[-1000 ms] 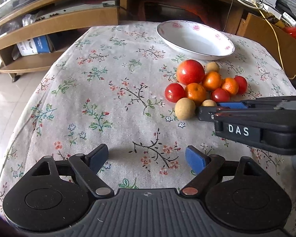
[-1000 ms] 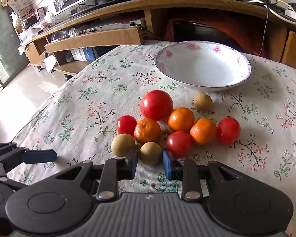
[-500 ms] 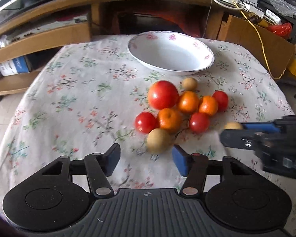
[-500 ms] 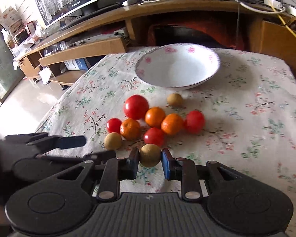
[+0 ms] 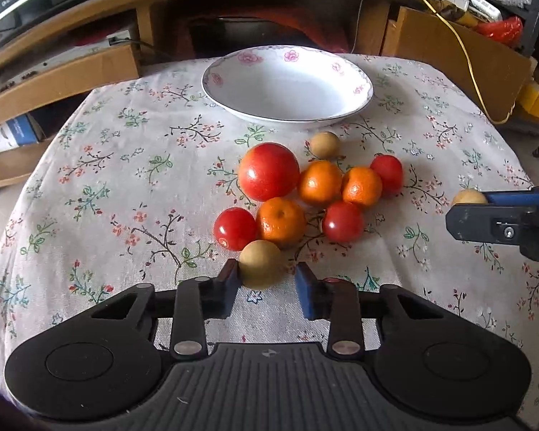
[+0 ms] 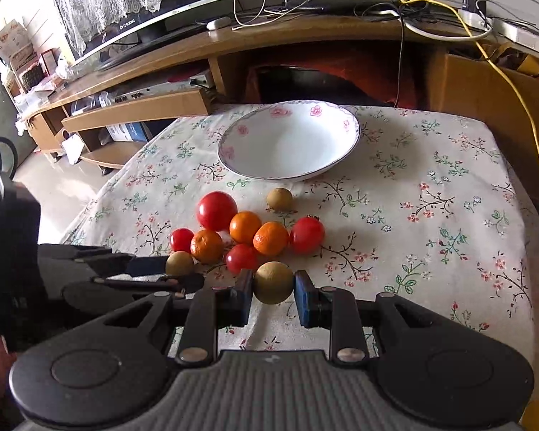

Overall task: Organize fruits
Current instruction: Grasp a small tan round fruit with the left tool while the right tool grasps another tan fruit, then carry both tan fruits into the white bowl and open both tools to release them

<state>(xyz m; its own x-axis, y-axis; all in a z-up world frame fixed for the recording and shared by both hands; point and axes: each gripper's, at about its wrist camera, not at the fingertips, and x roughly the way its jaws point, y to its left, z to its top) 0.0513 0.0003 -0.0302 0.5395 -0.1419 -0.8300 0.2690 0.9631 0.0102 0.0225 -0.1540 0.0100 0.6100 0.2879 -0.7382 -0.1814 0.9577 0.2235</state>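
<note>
Tomatoes (image 5: 269, 171) and oranges (image 5: 319, 182) before bowl (image 5: 355, 107); right gripper (image 6: 273, 287) clamping longan (image 6: 273, 283), left gripper (image 5: 266, 283) open.

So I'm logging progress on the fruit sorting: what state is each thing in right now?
Bowl: upright, nothing in it.
Right gripper: shut on a brown longan, lifted off the cloth.
Left gripper: open around a second longan, which sits on the tablecloth.
Third longan: loose, near the bowl.
Large tomato, oranges, small tomatoes: clustered on the cloth, untouched.
</note>
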